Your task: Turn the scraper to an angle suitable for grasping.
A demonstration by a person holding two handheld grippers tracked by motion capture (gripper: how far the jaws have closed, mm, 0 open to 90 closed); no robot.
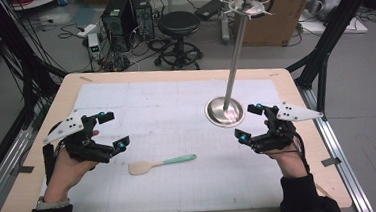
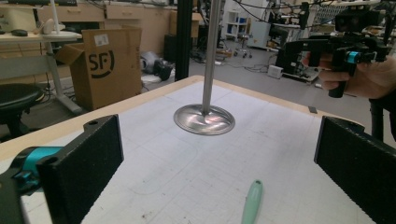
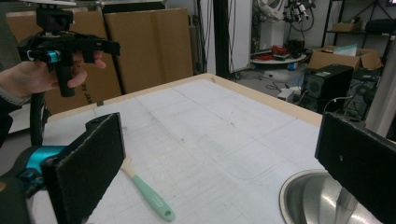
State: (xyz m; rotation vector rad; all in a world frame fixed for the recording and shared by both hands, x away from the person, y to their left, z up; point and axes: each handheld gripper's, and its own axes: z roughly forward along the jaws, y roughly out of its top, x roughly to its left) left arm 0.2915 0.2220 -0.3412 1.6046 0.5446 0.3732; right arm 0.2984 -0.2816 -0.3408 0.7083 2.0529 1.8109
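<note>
Spatula (image 1: 161, 163) lies flat on the white gridded mat (image 1: 176, 107), between your two grippers and a little nearer to you, wooden blade toward your left, mint-green handle toward your right.

Your left gripper (image 1: 110, 132) hovers above the mat with its jaws spread wide and nothing between them; in the left gripper view (image 2: 217, 163) the tip of the green handle (image 2: 251, 201) shows on the mat below the gap, untouched. Your right gripper (image 1: 248, 122) also hangs over the mat with its jaws fully apart and empty; in the right gripper view (image 3: 219, 163) the spatula (image 3: 147, 193) lies near the left pad, apart from it.

Just beside your right gripper stands the metal stand (image 1: 225, 110), its round base on the mat and its thin pole rising to a small dish and ball on top.

Under the mat, the wooden table (image 1: 295, 86) shows as a border. Beyond it sit a black stool (image 1: 179, 24), computer towers (image 1: 127, 15) and a cardboard box (image 1: 279, 9) on the floor.
</note>
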